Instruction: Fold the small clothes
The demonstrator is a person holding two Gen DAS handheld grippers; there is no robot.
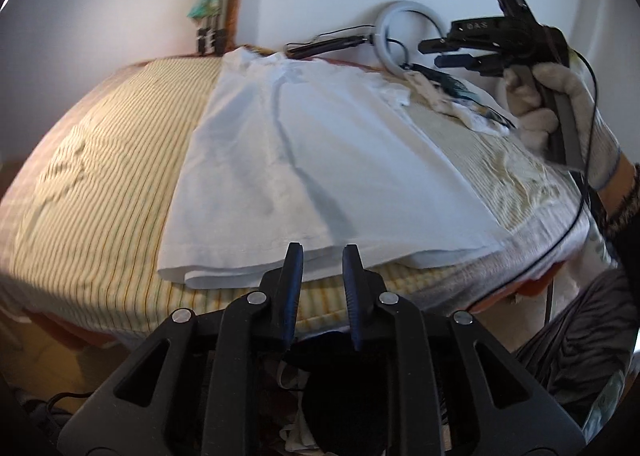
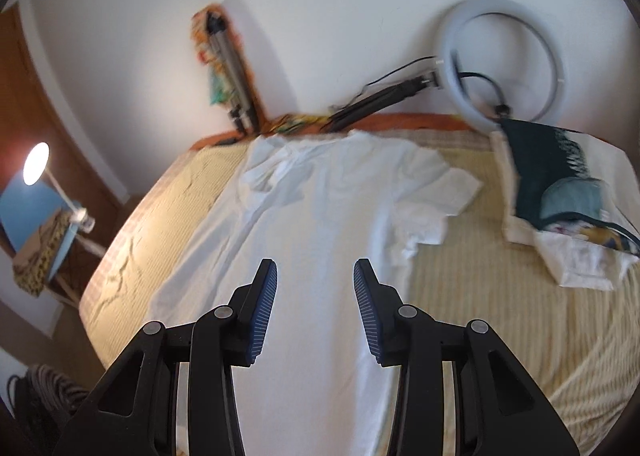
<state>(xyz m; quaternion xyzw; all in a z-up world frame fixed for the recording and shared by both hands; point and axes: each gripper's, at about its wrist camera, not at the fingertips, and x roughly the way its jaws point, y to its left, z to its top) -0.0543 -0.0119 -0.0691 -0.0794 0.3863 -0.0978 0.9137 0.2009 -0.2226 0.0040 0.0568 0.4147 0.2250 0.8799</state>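
Observation:
A white T-shirt [image 1: 320,160] lies on the striped yellow bedcover [image 1: 100,184], its left side folded over the middle and its right sleeve [image 2: 444,188] spread out. It fills the centre of the right wrist view [image 2: 320,236]. My left gripper [image 1: 322,250] is open and empty, just off the shirt's near hem. My right gripper [image 2: 315,268] is open and empty, held above the shirt's body. It shows in the left wrist view [image 1: 436,52], raised at the far right in a gloved hand.
A pile of folded clothes [image 2: 560,200], dark and white, lies at the bed's far right. A ring light [image 2: 504,60] on a stand leans at the wall behind the bed. A lit lamp [image 2: 36,164] stands on a side table at the left.

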